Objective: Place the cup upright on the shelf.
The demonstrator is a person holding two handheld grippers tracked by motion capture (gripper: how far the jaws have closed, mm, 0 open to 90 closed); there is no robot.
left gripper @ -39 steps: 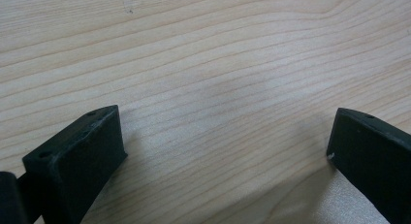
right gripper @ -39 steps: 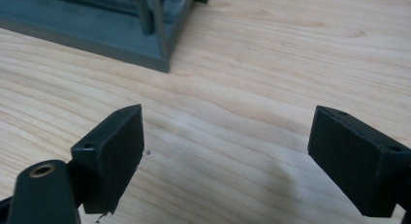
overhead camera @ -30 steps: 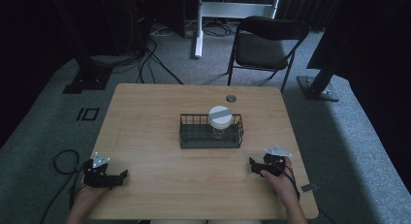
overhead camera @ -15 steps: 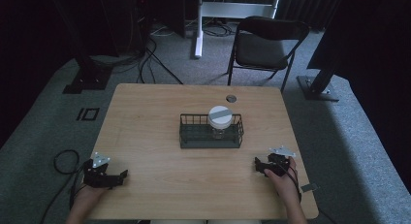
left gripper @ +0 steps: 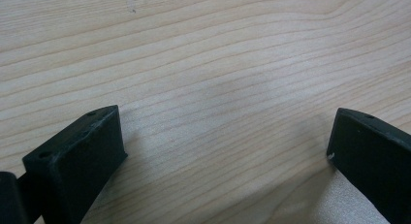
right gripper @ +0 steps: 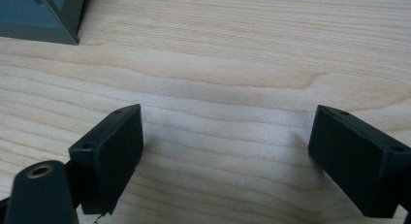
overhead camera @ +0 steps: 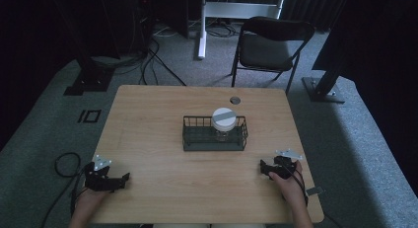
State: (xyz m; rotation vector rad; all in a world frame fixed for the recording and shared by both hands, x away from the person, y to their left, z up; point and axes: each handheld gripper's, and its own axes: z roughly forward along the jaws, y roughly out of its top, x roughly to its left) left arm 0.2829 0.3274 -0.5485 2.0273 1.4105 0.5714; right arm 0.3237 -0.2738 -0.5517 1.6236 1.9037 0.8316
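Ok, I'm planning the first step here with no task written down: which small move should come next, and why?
Probably move the right gripper forward and inward toward the wire basket, which holds a white-lidded jar. Both grippers sit at the near table edge with jaws apart and nothing between them; the left gripper is farther from the jar, which stands in the basket's right half.

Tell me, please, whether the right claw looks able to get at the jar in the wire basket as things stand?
Probably yes. The right claw is open and empty, with bare table between it and the wire basket. The jar stands at the basket's right end, its white lid above the rim, so coming from above looks free.
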